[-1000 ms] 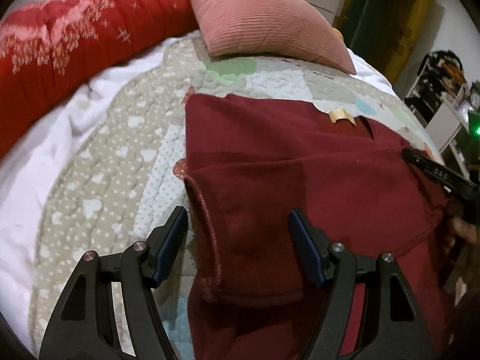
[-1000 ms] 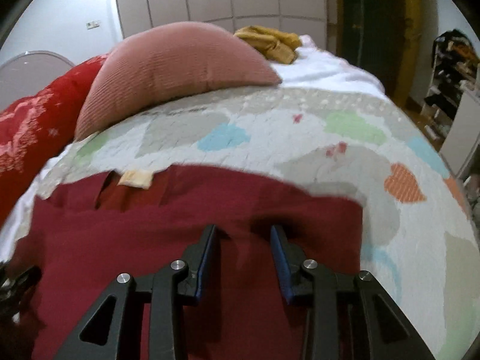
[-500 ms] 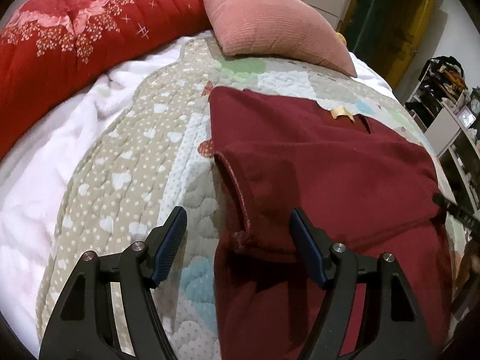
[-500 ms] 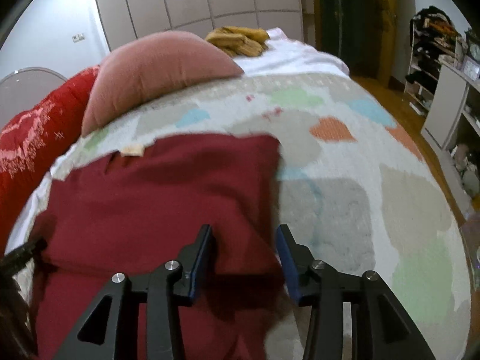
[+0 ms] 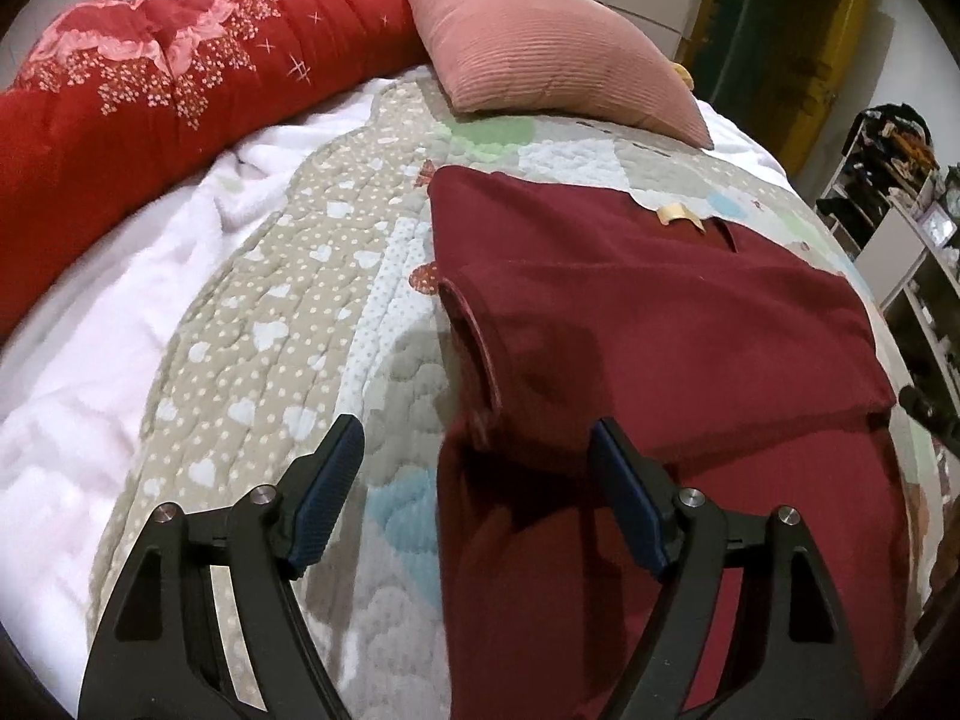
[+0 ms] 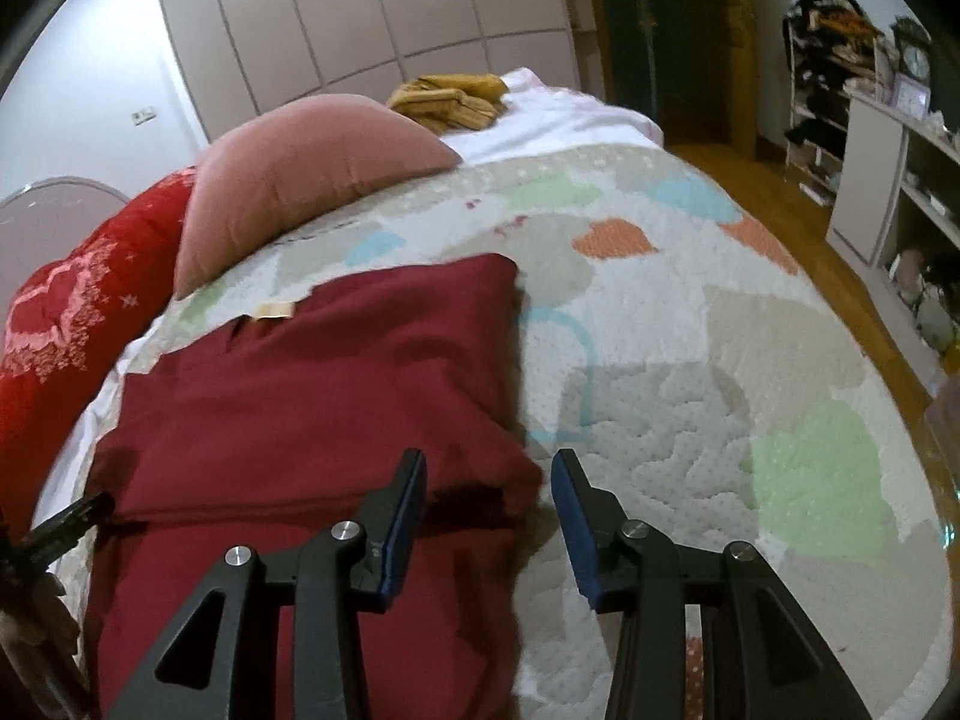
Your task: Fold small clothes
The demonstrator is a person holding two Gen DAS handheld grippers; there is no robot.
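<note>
Your left gripper [image 5: 474,468] gapes wide and your right gripper [image 6: 489,495] stands parted; both hold nothing above the soft, folded maroon shirt [image 5: 654,324] on the quilt [image 6: 690,408].

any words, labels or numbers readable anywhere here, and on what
None can be read.
Tan neck label on the dark red garment: too blurred, no print made out.
Faint mark on the inner face of the right gripper: too small to read.
Clock on the shelf unit: face too blurred for numbers.
</note>
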